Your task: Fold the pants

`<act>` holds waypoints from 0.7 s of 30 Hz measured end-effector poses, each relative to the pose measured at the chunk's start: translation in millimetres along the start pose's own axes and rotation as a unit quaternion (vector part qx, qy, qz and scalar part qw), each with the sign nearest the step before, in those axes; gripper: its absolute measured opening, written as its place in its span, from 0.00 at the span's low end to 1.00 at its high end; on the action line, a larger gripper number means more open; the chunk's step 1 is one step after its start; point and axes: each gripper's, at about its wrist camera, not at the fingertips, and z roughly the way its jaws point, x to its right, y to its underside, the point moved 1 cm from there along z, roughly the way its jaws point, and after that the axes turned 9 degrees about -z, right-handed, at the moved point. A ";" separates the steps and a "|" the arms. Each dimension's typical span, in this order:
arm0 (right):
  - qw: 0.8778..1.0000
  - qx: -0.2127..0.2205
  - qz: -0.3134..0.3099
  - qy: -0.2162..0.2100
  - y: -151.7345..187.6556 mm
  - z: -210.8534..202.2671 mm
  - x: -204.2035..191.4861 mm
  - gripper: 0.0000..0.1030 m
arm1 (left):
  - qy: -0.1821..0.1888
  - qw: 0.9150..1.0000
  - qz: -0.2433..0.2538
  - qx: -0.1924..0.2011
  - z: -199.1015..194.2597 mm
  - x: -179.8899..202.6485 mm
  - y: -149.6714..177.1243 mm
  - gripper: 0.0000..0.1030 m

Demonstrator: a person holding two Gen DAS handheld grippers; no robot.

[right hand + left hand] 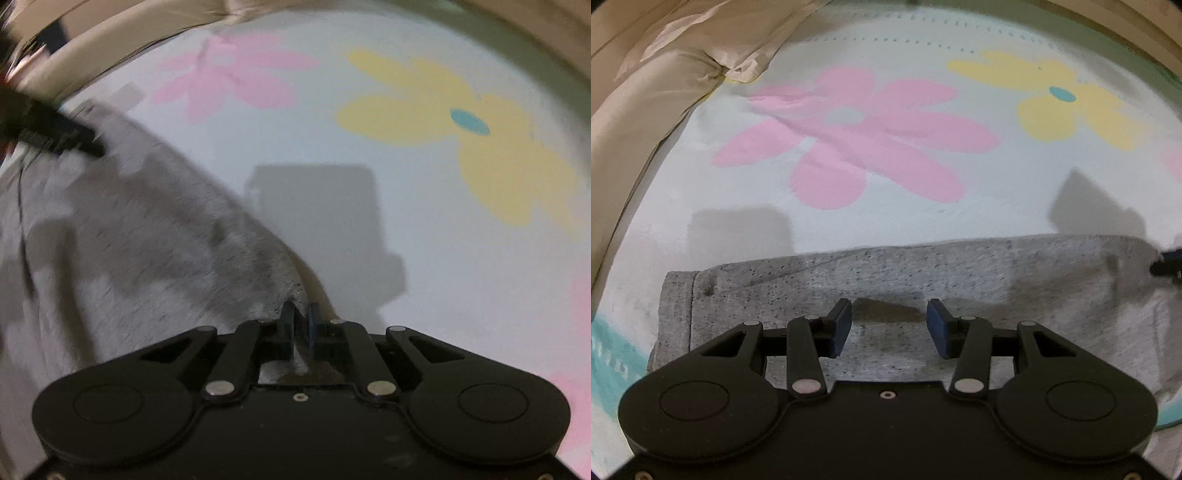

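Note:
Grey speckled pants (923, 273) lie folded in a long band across a flowered sheet, their hem at the left. My left gripper (889, 325) hovers over the middle of the band, open, with nothing between its blue pads. The dark tip of my right gripper (1167, 264) shows at the band's right end. In the right wrist view, the pants (129, 240) spread to the left, blurred. My right gripper (300, 321) is shut on a corner of their edge, and a little grey cloth shows between the pads. The left gripper (62, 136) appears dark at the upper left.
The pale sheet (849, 221) carries a big pink flower (857, 136) and a yellow flower (1067, 99). A beige quilt or pillow (646, 92) is bunched at the upper left. A teal band (613, 362) runs along the sheet's lower left.

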 end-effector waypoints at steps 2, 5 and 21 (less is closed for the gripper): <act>1.000 0.016 -0.021 0.012 2.7 -15.6 -19.4 0.07 | 0.017 1.000 -0.020 -0.002 -7.4 -0.6 -1.2 0.52; 0.997 0.041 -0.045 0.038 14.0 -42.3 -50.7 0.07 | 0.056 0.997 -0.062 -0.002 -22.2 -2.4 -3.8 0.52; 0.988 0.060 -0.090 0.111 79.5 -96.9 -178.3 0.06 | 0.082 0.994 -0.053 -0.045 -31.0 24.8 15.3 0.54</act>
